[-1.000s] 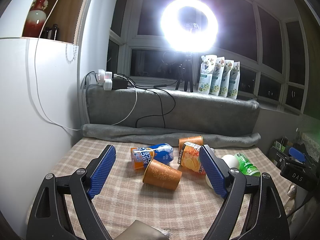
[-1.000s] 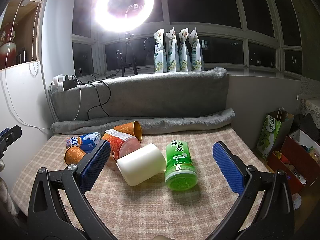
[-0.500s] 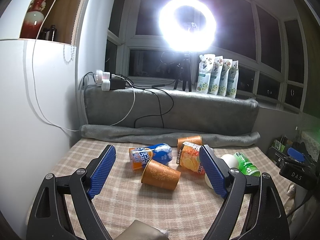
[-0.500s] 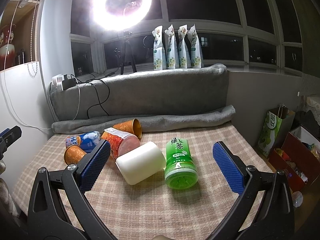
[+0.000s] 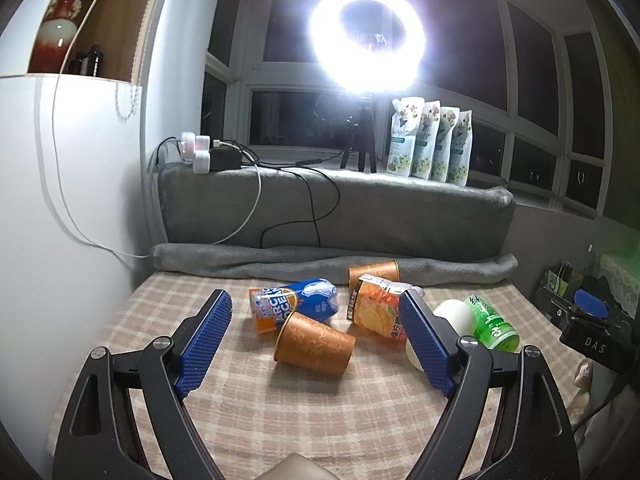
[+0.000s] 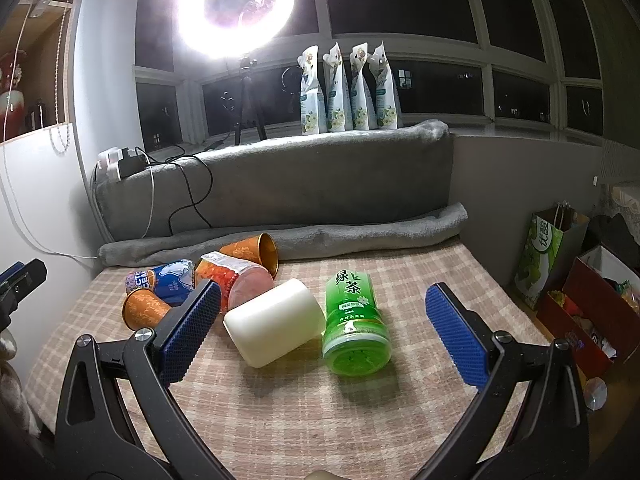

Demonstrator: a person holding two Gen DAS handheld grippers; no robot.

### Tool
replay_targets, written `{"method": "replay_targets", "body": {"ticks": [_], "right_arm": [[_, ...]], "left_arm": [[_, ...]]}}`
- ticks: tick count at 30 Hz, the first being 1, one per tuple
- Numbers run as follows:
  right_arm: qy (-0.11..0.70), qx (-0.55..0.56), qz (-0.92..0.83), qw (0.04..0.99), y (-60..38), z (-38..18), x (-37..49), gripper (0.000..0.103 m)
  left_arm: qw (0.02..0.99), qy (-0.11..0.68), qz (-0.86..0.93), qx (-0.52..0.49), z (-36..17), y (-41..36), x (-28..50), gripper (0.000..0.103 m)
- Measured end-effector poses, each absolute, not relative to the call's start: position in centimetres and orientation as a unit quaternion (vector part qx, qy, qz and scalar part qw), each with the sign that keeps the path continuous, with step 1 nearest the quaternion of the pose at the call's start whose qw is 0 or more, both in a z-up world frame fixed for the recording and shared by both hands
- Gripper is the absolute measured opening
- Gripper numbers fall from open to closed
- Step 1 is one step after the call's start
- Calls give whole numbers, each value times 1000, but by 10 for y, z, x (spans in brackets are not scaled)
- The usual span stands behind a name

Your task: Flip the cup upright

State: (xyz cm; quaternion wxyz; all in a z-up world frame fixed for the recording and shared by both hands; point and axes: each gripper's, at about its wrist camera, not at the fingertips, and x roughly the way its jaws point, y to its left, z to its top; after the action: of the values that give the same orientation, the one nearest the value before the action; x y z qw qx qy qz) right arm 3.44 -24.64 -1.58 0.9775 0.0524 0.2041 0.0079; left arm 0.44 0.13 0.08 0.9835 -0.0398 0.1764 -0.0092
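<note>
Several cups lie on their sides on the checked tablecloth (image 5: 280, 408). An orange paper cup (image 5: 314, 342) lies just ahead of my open, empty left gripper (image 5: 316, 338); it also shows in the right wrist view (image 6: 145, 312). A second orange cup (image 5: 374, 274) (image 6: 252, 254) lies at the back by the grey blanket roll. A white cup (image 6: 274, 326) and a green tea cup (image 6: 354, 326) lie ahead of my open, empty right gripper (image 6: 323, 322). A blue-orange cup (image 5: 294, 308) and an orange-fruit cup (image 5: 374, 312) lie between them.
A rolled grey blanket (image 5: 332, 262) and a grey cushion (image 6: 280, 184) bound the back of the table. A white cabinet (image 5: 60, 240) stands at the left. A ring light (image 5: 366, 40), cables and pouches (image 6: 348, 92) are on the sill. Bags and boxes (image 6: 560, 264) stand right.
Both views shift slightly: the cups sit a little lower and nearer in the left wrist view. Both grippers stay open. No cup has moved.
</note>
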Motion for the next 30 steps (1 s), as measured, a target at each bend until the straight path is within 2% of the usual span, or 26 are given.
{"method": "replay_targets", "body": {"ticks": [14, 30], "right_arm": [[229, 80, 9, 970, -264, -24, 42, 103], [266, 82, 31, 960, -284, -35, 61, 103]], "left_arm": [[978, 203, -43, -28, -10, -13, 20, 85], [949, 286, -109, -72, -30, -42, 70, 85]]}}
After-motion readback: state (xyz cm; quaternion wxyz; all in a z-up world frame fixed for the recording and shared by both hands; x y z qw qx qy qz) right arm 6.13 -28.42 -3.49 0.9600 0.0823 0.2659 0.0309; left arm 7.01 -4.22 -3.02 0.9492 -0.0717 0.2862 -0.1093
